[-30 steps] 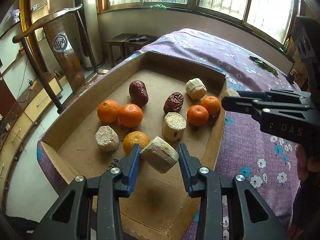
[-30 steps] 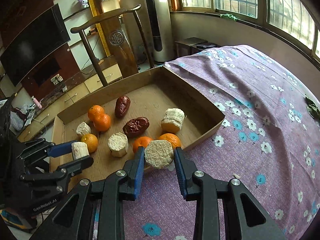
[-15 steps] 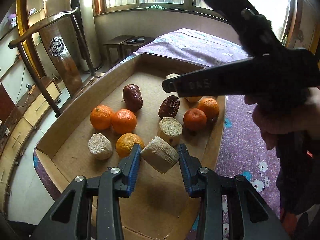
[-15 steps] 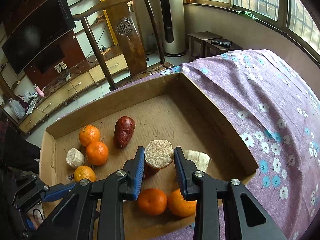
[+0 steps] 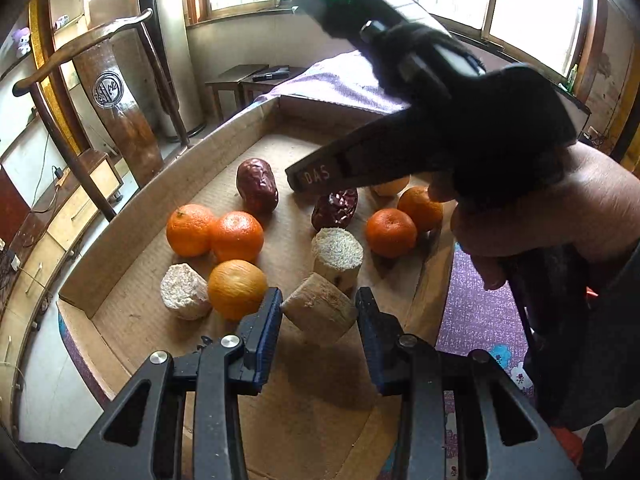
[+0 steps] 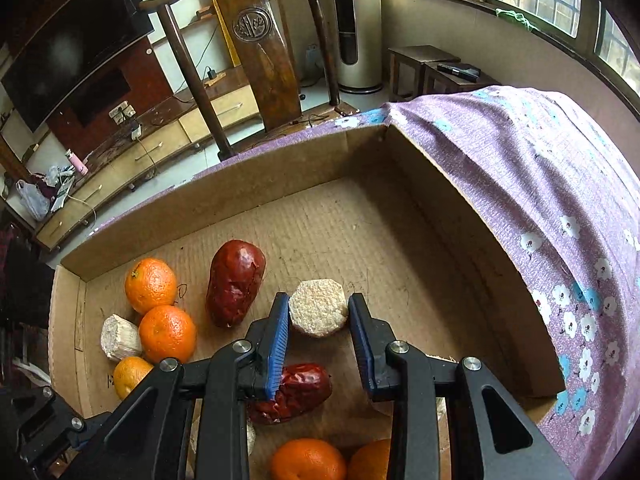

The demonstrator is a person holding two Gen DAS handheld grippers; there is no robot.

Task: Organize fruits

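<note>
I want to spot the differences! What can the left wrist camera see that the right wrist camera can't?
Only the left wrist view shows the person's right hand around the right tool, and the pale chunk pinched in the left gripper.

Only the right wrist view shows the dark TV and the pale chunk pinched in the right gripper.

Both show the cardboard box, its oranges, the upright red date and the wooden chair.

A purple floral tablecloth (image 6: 560, 184) covers the table; behind stand a wooden chair (image 6: 256, 36), a dark television (image 6: 68, 52) and, apparently, a tower fan (image 6: 352, 28).
</note>
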